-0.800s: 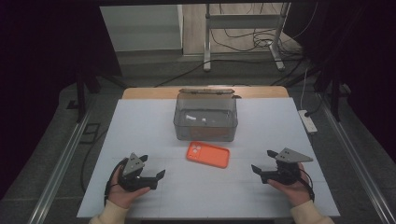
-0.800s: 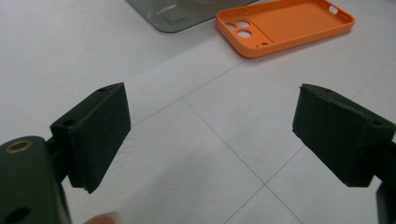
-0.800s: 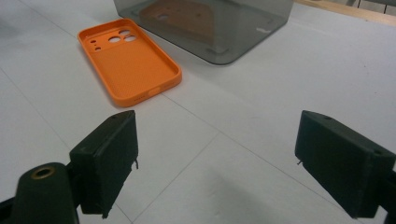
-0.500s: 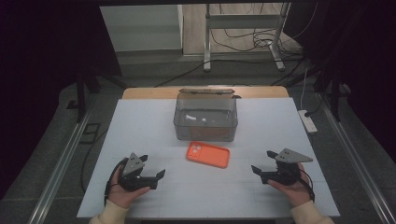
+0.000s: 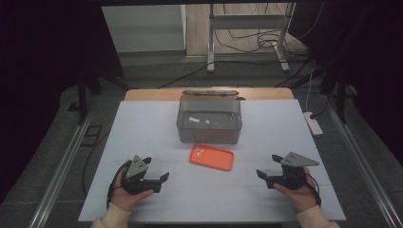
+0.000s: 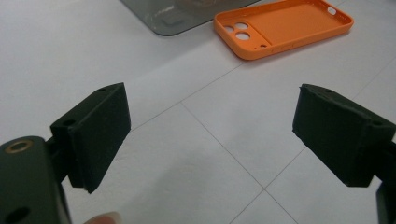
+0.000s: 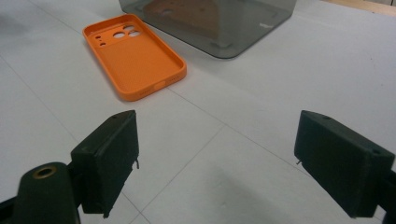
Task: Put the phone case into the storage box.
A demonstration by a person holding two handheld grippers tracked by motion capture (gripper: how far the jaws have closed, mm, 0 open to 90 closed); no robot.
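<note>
we find almost nothing changed against the earlier high views: both tongs sit where they sat at the near edge of the white table (image 5: 142, 133), and the orange phone case (image 5: 211, 157) lies in the same spot. we take that to mean the work has not started; the reach toward the case is still ahead, and either hand could make it.

the left gripper (image 5: 159, 179) rests low over the table in our left hand (image 5: 127, 192), its jaws spread wide with nothing between them; in the left gripper view the two black pads (image 6: 95, 133) stand far apart over bare table. the right gripper (image 5: 262, 175), in our right hand (image 5: 297, 192), is likewise spread and empty.

the phone case lies flat between the two tongs and a little beyond them, ahead and to the right of the left gripper, ahead and to the left of the right one. it lies hollow side up, with a raised lip around a shallow tray, rounded corners and a cluster of round camera holes at one end. its finish looks matte and soft, probably silicone, so we judge it will flex and grip well when pinched by its lip.

just beyond the case, farther from both tongs, stands a smoky clear plastic box (image 5: 209, 118), rectangular with rounded corners and smooth, slightly glossy walls. the table is smooth and pale, crossed by thin grid lines. the jaw pads are blocky, dull black, with small holes on their upper faces.
</note>
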